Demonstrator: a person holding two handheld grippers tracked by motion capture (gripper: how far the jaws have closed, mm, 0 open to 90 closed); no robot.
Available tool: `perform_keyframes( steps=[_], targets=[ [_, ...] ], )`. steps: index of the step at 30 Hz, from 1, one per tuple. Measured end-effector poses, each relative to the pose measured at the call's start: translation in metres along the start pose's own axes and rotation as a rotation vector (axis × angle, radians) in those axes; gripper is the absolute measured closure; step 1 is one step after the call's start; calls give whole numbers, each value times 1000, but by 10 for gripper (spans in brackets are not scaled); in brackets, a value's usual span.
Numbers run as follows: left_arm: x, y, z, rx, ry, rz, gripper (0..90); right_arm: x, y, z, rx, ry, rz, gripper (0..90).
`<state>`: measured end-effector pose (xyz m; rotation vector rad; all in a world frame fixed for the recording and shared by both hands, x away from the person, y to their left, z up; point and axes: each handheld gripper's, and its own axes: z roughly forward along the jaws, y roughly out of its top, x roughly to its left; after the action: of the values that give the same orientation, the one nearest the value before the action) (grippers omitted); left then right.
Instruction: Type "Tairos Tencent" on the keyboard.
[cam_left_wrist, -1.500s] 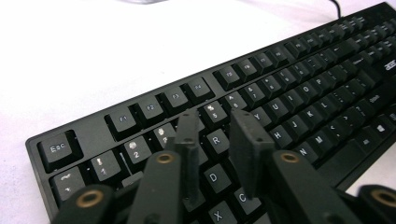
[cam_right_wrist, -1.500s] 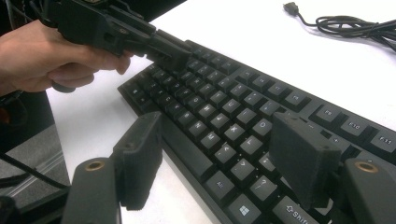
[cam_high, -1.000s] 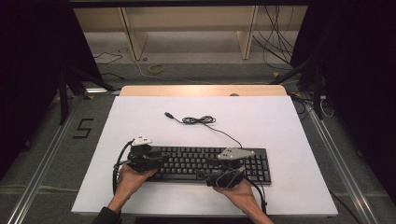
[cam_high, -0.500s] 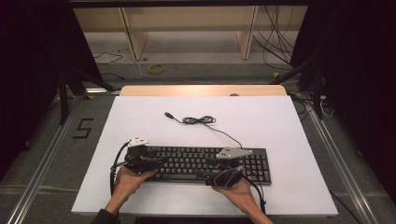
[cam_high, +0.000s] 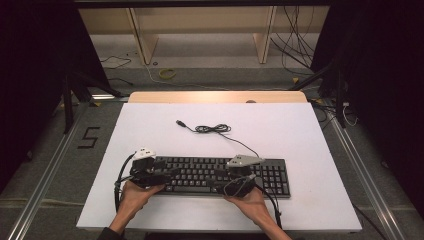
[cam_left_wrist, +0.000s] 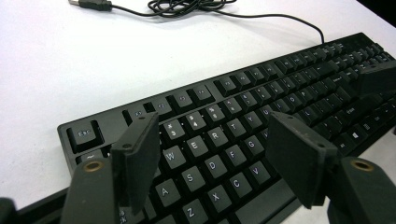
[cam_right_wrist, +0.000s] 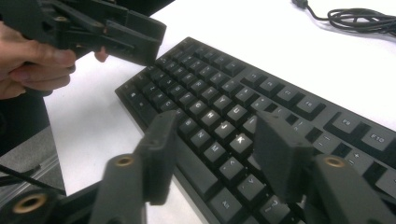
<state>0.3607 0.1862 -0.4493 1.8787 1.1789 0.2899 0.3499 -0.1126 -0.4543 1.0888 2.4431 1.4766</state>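
White table (cam_high: 310, 145) bears keyboard (cam_high: 272, 175), coiled cable (cam_high: 212, 129) apparently beyond both tools.

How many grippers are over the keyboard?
2. The left gripper is above the left end of the keyboard; the right gripper is above its middle, near the front edge. Both have open jaws.

Can't read the keyboard (cam_high: 210, 175) legends from up high; front edge hidden under both grippers, right end cropped in gripper views.

Black keyboard (cam_high: 220, 175) on white table (cam_high: 300, 135), left gripper (cam_high: 150, 172) and right gripper (cam_high: 237, 180) over it — cable (cam_high: 212, 129) coiled behind
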Motion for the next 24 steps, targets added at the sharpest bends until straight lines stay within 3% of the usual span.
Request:
perform_keyframes(
  steps=[7, 14, 20, 24],
  targets=[
    [-1, -4, -8, -36, -4, -2, 323, 0, 3, 10, 28, 2, 11, 690],
    [-4, -8, -15, -69, -15, 2, 306, 3, 4, 20, 61, 3, -8, 816],
    [-6, -11, -19, -89, -24, 7, 293, 8, 6, 31, 91, -6, -30, 894],
    [-7, -13, -21, -93, -26, 12, 288, 10, 7, 40, 115, -11, -40, 900]
  ],
)
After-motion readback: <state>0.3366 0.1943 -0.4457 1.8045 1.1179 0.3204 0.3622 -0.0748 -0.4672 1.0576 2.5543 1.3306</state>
